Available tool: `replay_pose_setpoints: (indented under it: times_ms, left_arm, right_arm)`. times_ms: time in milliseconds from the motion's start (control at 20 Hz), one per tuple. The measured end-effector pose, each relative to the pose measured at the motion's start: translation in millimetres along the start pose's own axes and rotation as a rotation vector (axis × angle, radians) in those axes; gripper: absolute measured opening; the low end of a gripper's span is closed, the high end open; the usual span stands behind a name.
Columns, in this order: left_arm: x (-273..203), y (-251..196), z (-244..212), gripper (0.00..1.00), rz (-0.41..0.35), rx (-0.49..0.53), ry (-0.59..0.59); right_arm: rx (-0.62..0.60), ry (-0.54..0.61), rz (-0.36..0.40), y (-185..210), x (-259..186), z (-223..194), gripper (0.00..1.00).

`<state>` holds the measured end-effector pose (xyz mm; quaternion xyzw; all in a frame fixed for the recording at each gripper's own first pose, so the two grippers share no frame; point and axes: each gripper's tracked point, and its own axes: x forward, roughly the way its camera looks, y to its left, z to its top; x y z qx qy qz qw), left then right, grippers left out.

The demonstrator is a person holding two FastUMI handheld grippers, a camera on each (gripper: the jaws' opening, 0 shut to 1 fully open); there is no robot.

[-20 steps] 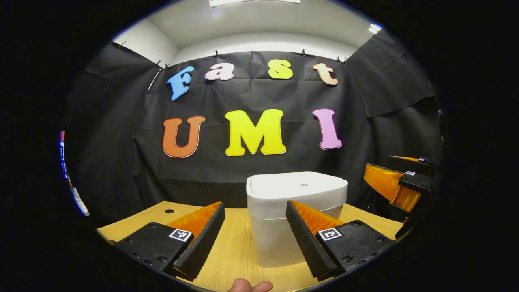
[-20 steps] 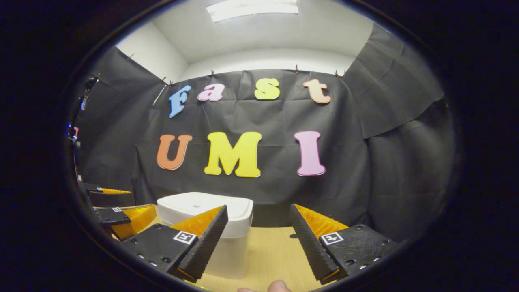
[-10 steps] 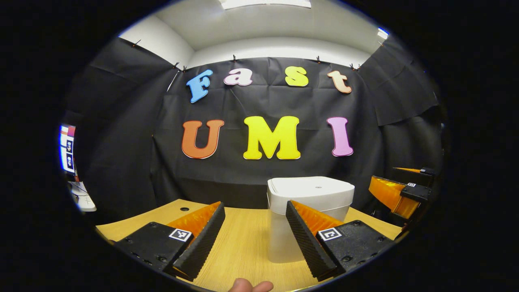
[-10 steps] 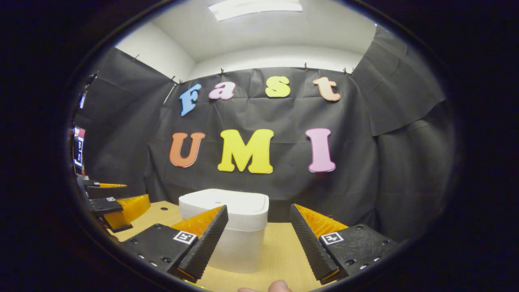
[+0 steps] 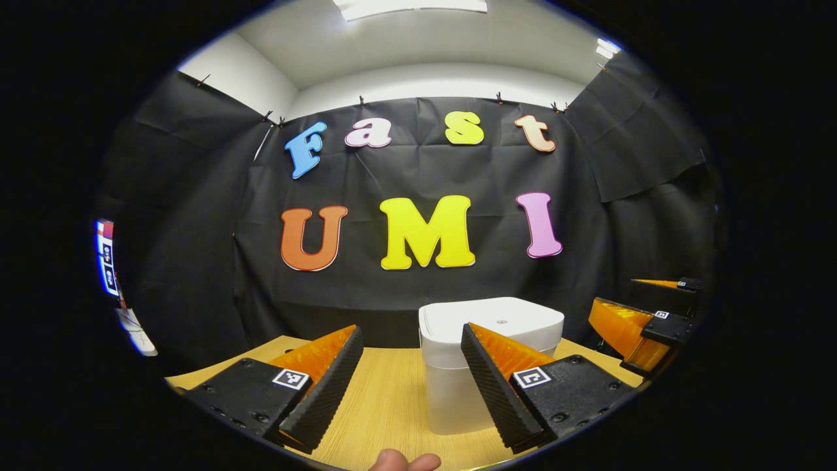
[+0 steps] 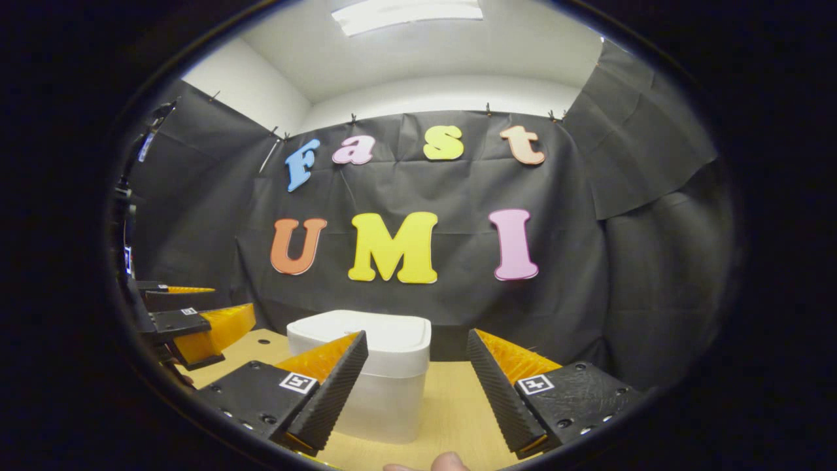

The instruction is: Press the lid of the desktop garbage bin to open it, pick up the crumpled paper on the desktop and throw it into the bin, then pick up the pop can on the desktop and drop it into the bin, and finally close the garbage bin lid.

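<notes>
A white garbage bin (image 5: 487,353) with its lid down stands on the wooden desktop (image 5: 386,399). In the left gripper view my left gripper (image 5: 410,386) is open, with nothing between its fingers, and the bin sits just behind its right finger. The right gripper (image 5: 637,320) appears at the far right of that view. In the right gripper view the bin (image 6: 373,373) stands behind the left finger of my open right gripper (image 6: 415,386), which holds nothing. The left gripper (image 6: 189,320) appears at the left edge there.
The black cloth wall closes the booth right behind the bin. A small round hole (image 6: 263,341) marks the desktop to the left of the bin. A fingertip (image 5: 402,461) of the holding hand pokes in at the bottom edge.
Both grippers have drawn back from the bin, which looks smaller and lower in the left gripper view. In the right gripper view it has shifted right. Both stay open.
</notes>
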<state>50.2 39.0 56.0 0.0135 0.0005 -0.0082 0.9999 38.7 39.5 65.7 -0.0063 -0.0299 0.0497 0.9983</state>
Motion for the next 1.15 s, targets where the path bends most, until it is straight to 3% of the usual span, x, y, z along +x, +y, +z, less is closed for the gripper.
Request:
replay_pose_setpoints:
  times_ms: [400,1150]
  left_arm:
    - [-7,-16,2,0.97,0.001,-0.010,-0.005]
    - [-11,-32,-5,0.97,0.013,0.015,0.010]
  right_arm:
    - [-0.029,0.016,-0.011,-16,-4,-9,0.97]
    - [0.016,0.028,0.047,-16,-7,-20,0.95]
